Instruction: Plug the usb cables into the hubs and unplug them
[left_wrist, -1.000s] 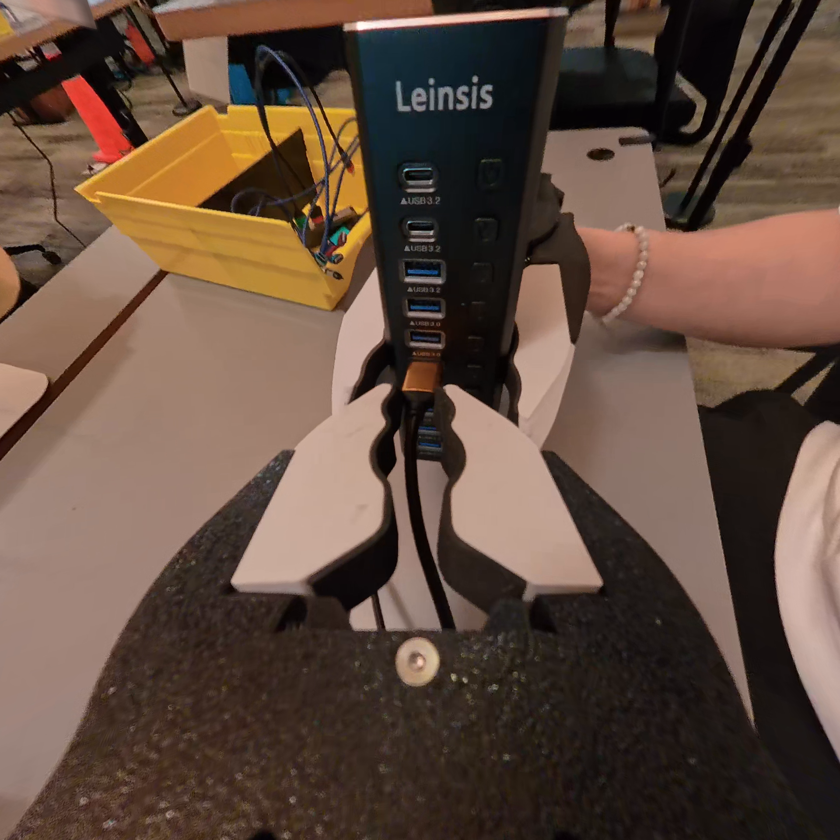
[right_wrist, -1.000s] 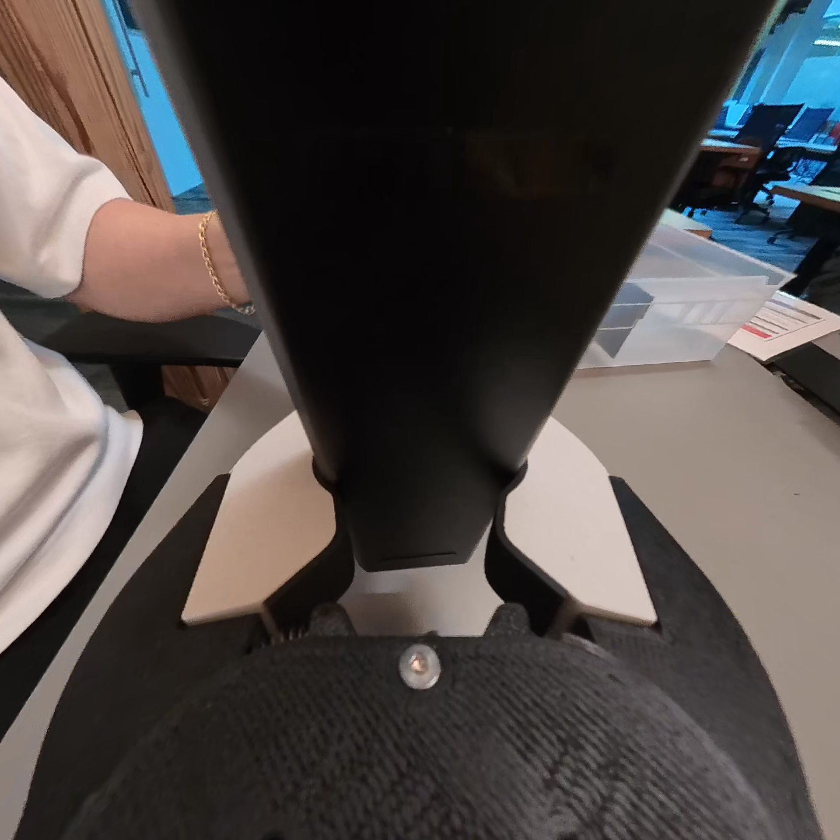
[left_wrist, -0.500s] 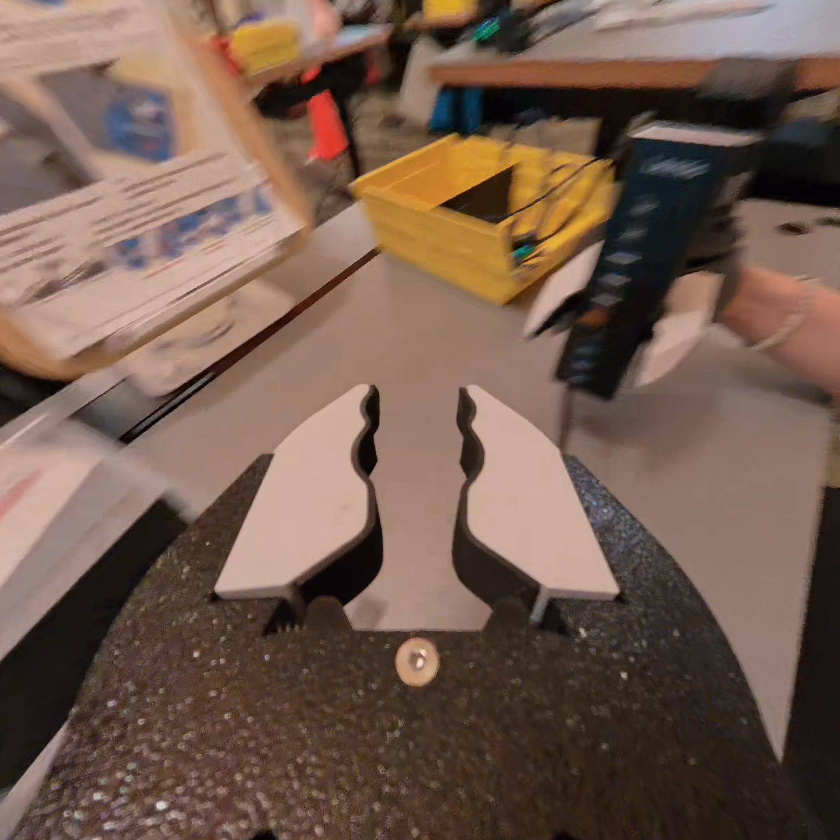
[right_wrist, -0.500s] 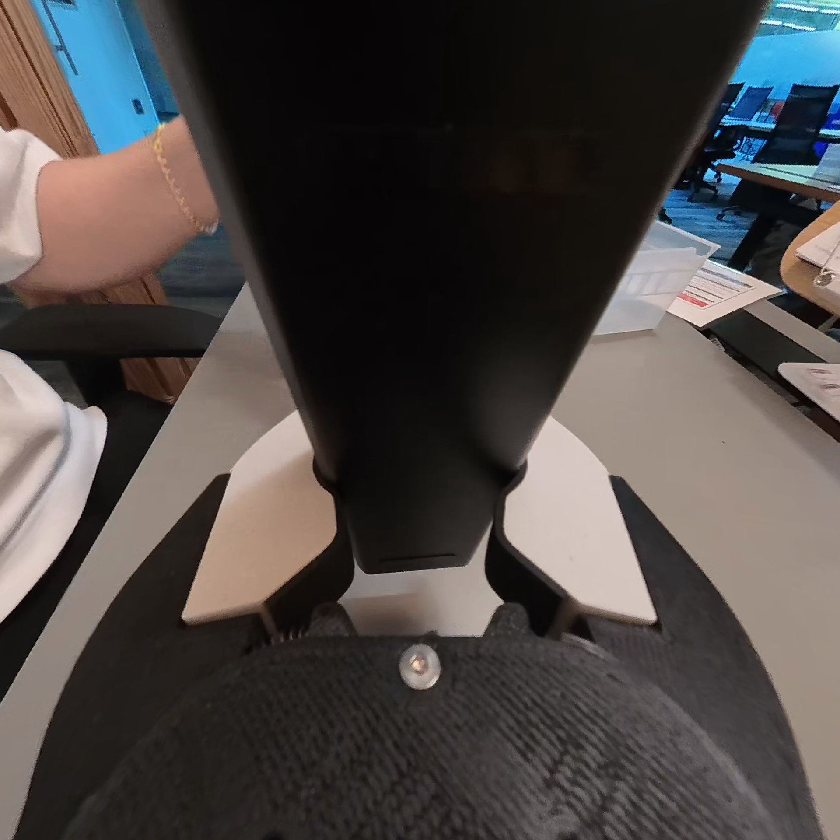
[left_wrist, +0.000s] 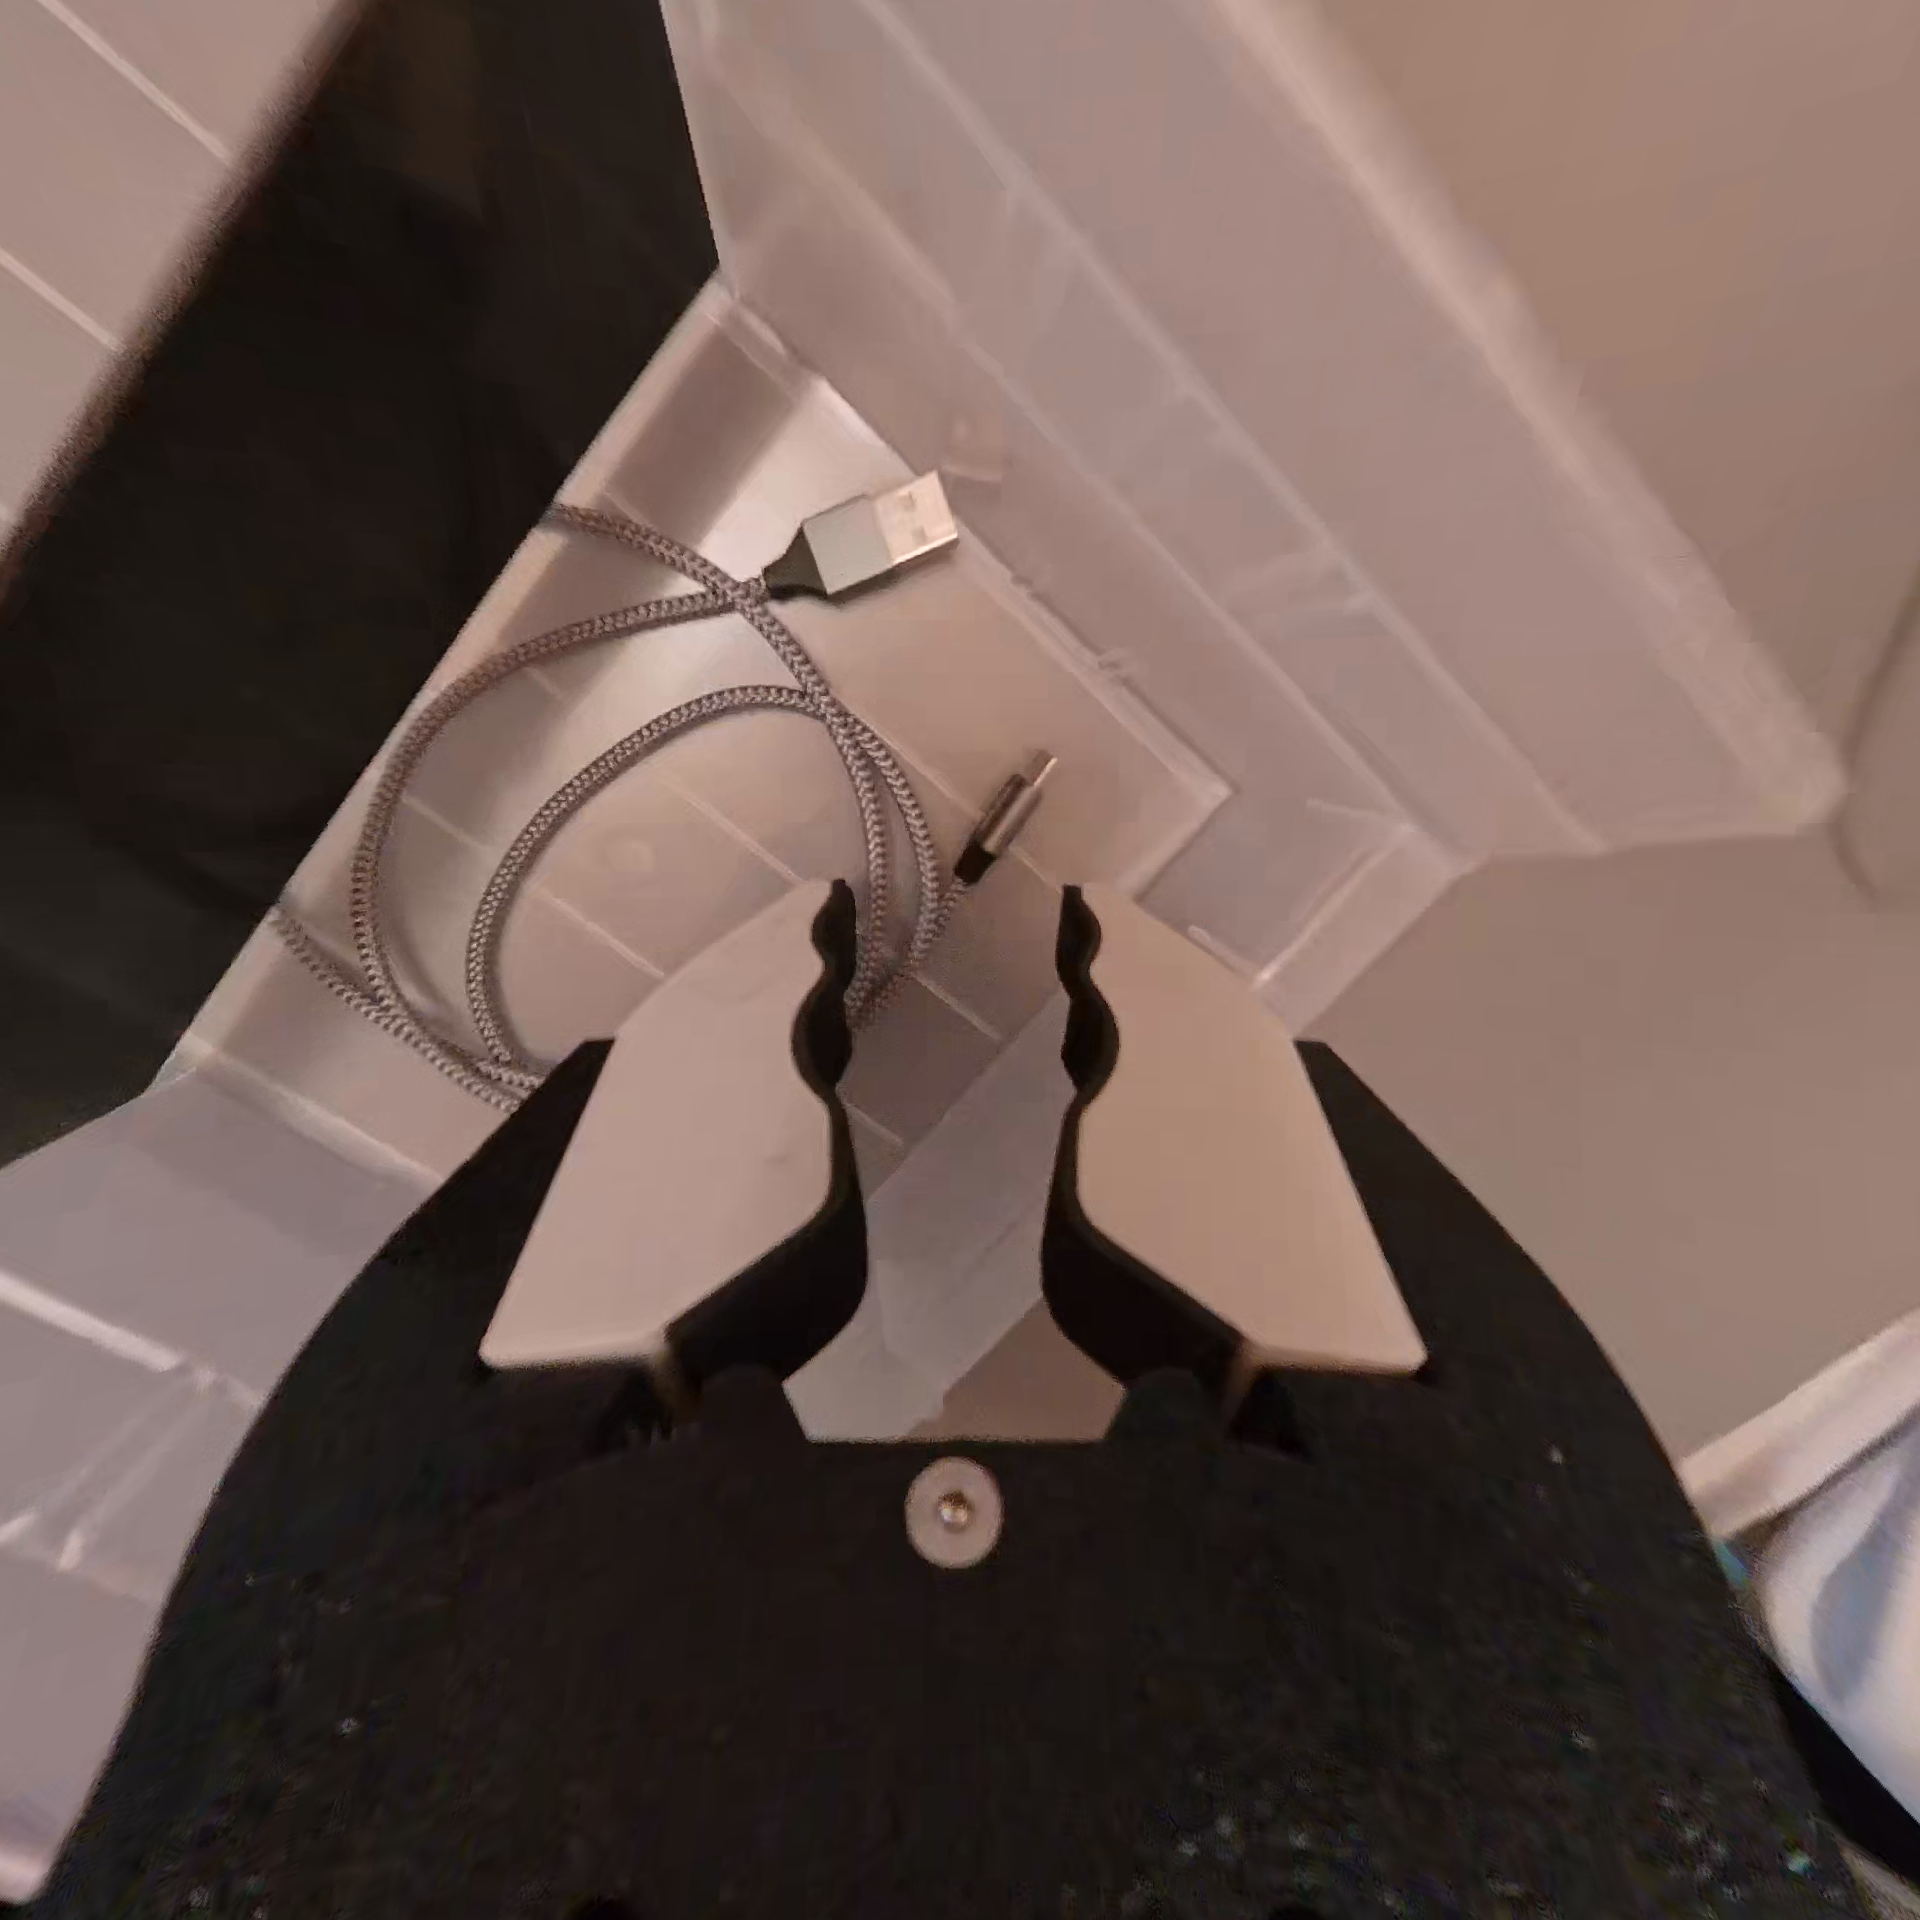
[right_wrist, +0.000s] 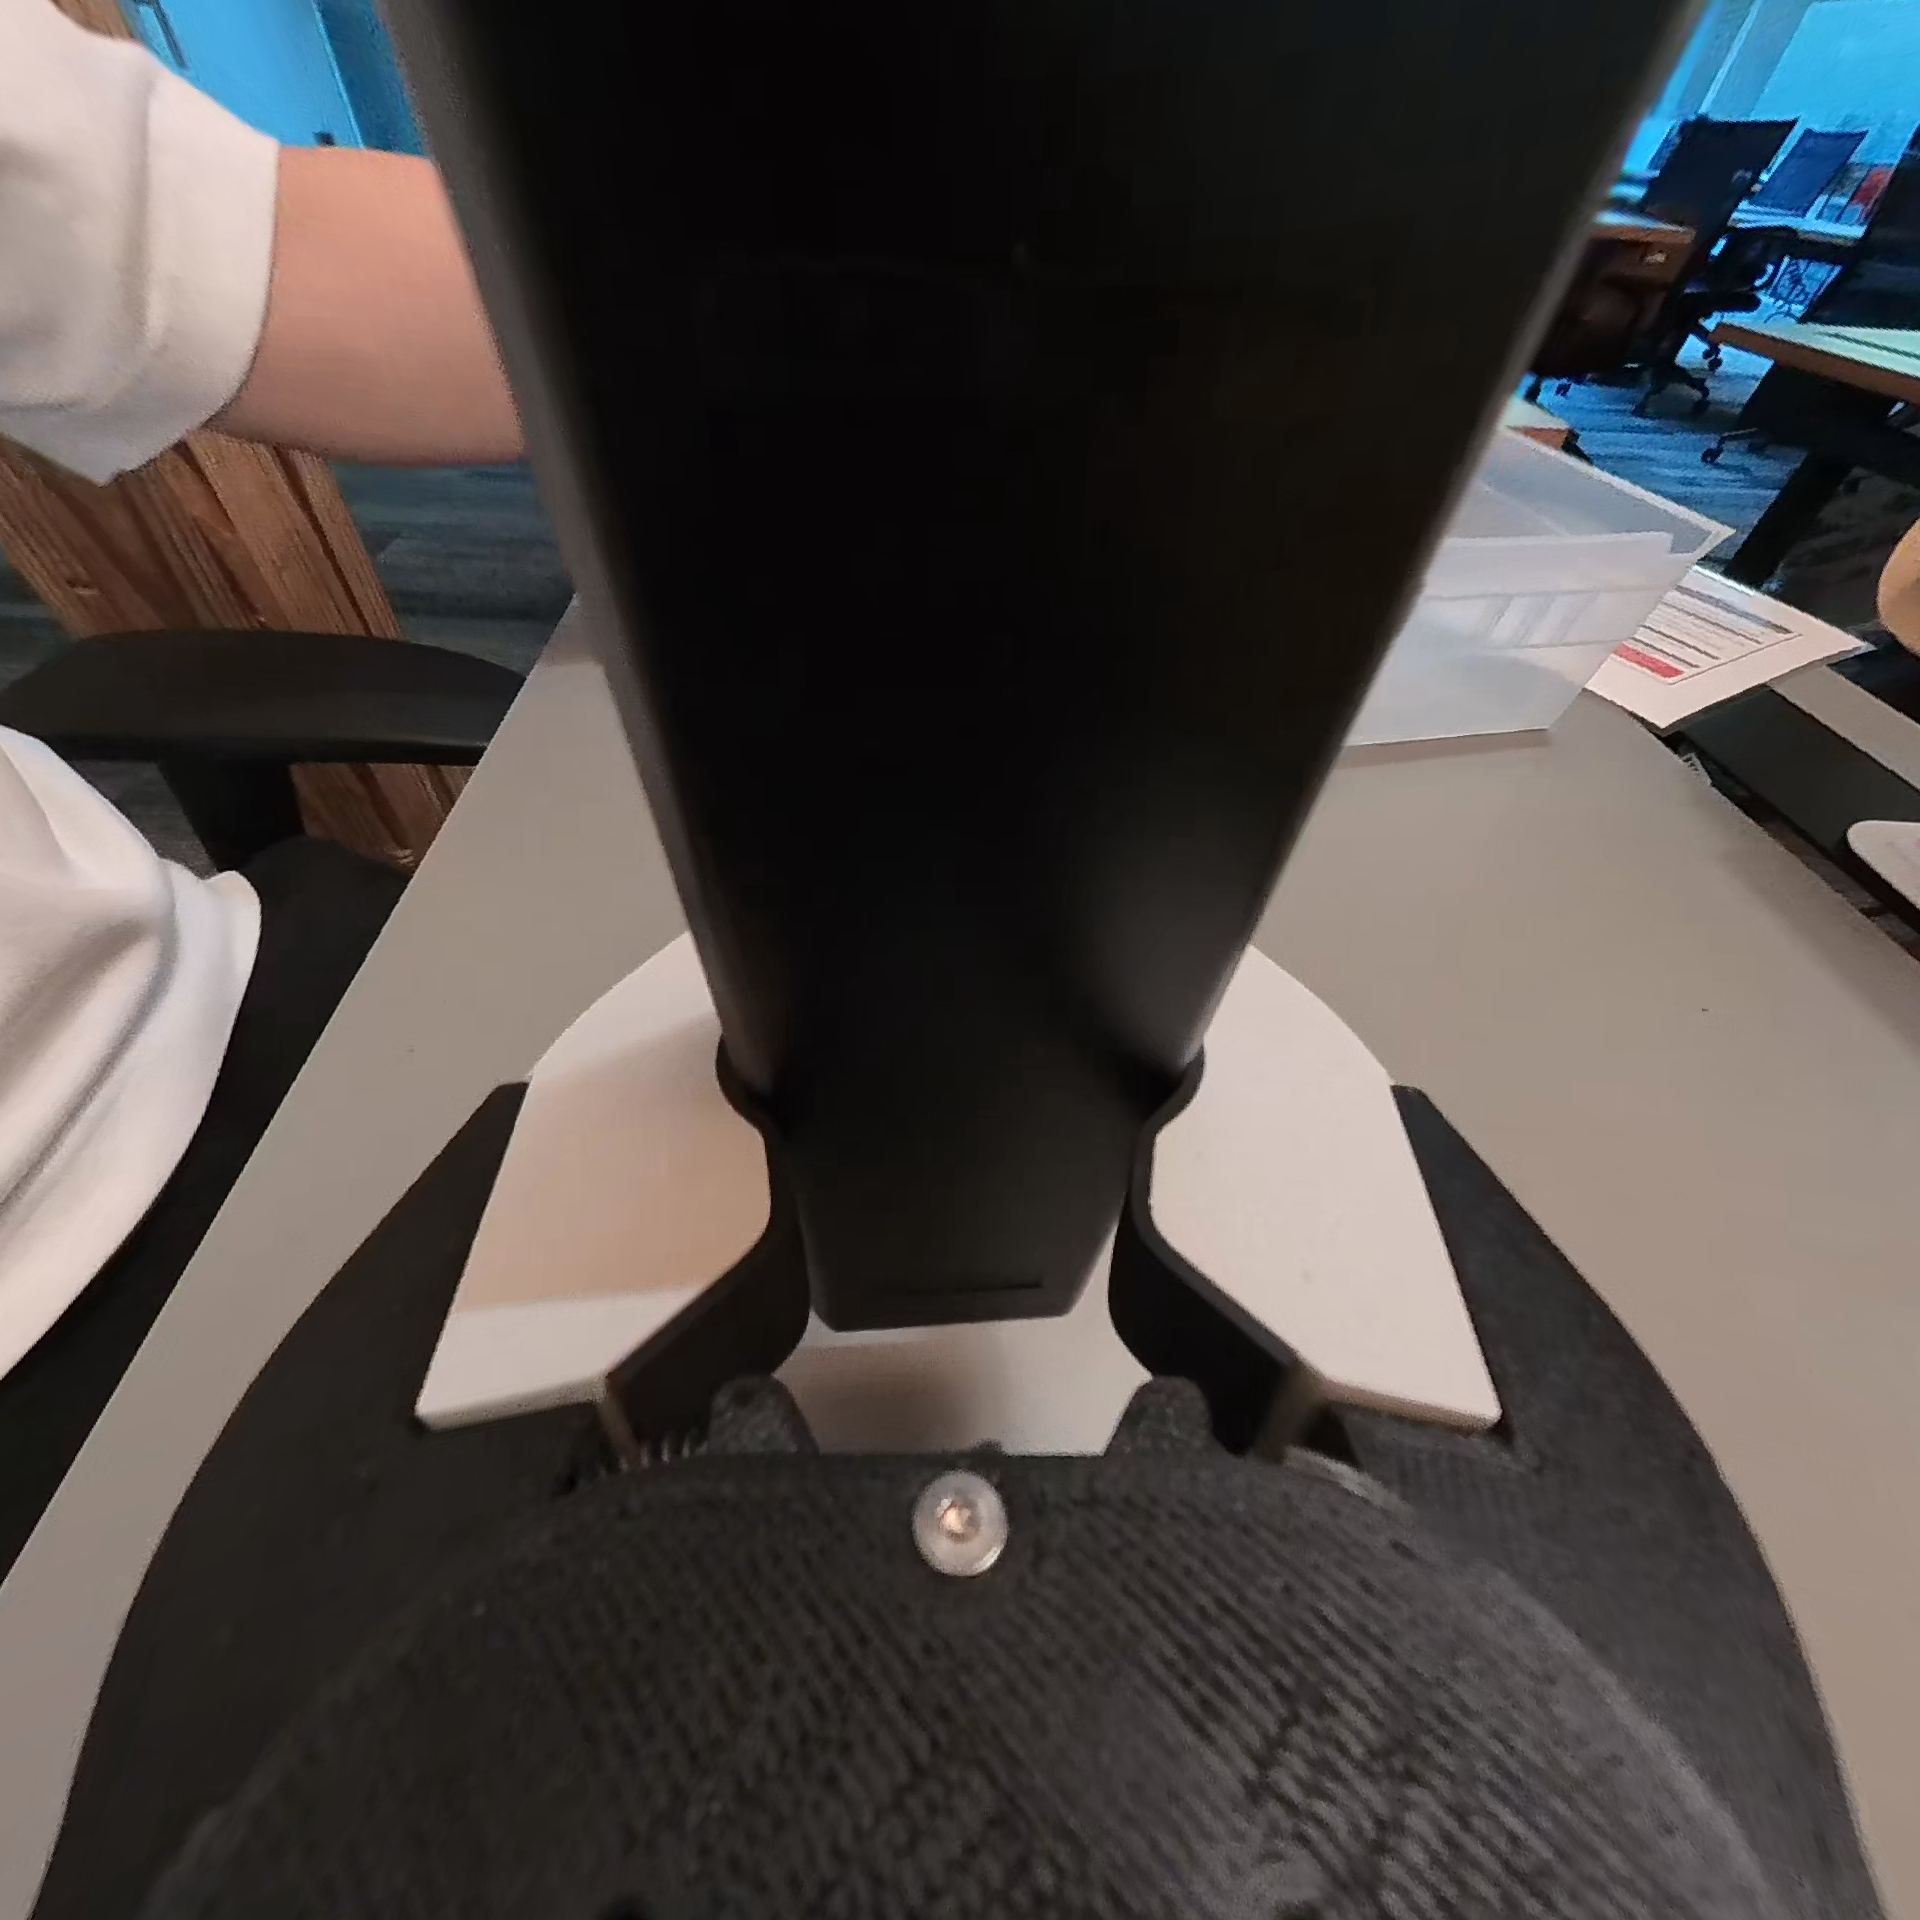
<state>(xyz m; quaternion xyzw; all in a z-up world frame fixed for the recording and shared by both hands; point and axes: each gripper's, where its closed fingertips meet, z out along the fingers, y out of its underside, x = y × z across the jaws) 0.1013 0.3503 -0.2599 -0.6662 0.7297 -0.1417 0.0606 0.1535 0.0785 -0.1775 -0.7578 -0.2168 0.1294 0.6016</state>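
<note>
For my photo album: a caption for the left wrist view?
Open gripper poised over a braided grey USB cable in a clear bin.

Gaping gripper above coiled grey cable

No readable text; printed sheet too blurred.

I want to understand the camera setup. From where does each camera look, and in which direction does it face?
Left wrist view: sits on the left gripper, faces down into a clear bin holding a grey braided cable; its open fingers show.
Right wrist view: sits on the right gripper, faces level across the grey table; its fingers clamp the black hub, and the person's arm shows.
Shared: probably the clear bin, seen far right in the right view.
</note>
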